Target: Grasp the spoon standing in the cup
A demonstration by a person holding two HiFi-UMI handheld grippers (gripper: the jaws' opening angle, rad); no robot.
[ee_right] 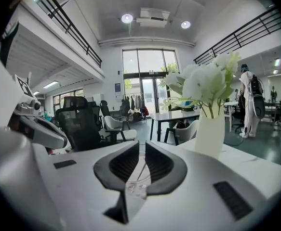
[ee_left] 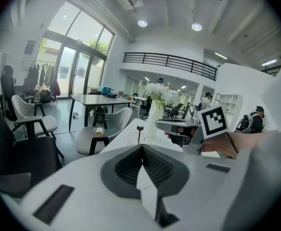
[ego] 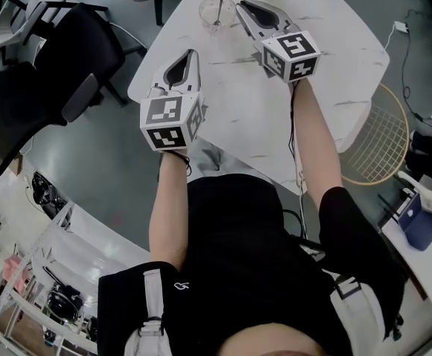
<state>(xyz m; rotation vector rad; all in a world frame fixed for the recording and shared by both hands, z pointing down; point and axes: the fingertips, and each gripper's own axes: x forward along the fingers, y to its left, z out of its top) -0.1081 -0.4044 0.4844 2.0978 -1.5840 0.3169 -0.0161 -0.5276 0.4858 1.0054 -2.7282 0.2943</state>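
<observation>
A clear glass cup (ego: 217,11) stands at the far end of the white marble table (ego: 275,110), and a thin spoon (ego: 221,1) with a dark top stands upright in it. My right gripper (ego: 239,4) is just right of the cup with its tips level with it. In the right gripper view the right gripper (ee_right: 140,143) shows a narrow gap between its jaws, through which I see the cup (ee_right: 136,186); nothing is gripped. My left gripper (ego: 194,53) hovers nearer the table's left edge, well short of the cup. From the left gripper (ee_left: 141,147), jaws together and empty, the cup (ee_left: 139,138) is ahead.
A white vase (ee_right: 209,134) of pale flowers stands right of the cup, close to the right gripper. A black office chair (ego: 52,73) is left of the table. A gold wire frame (ego: 379,136) sits at the table's right edge.
</observation>
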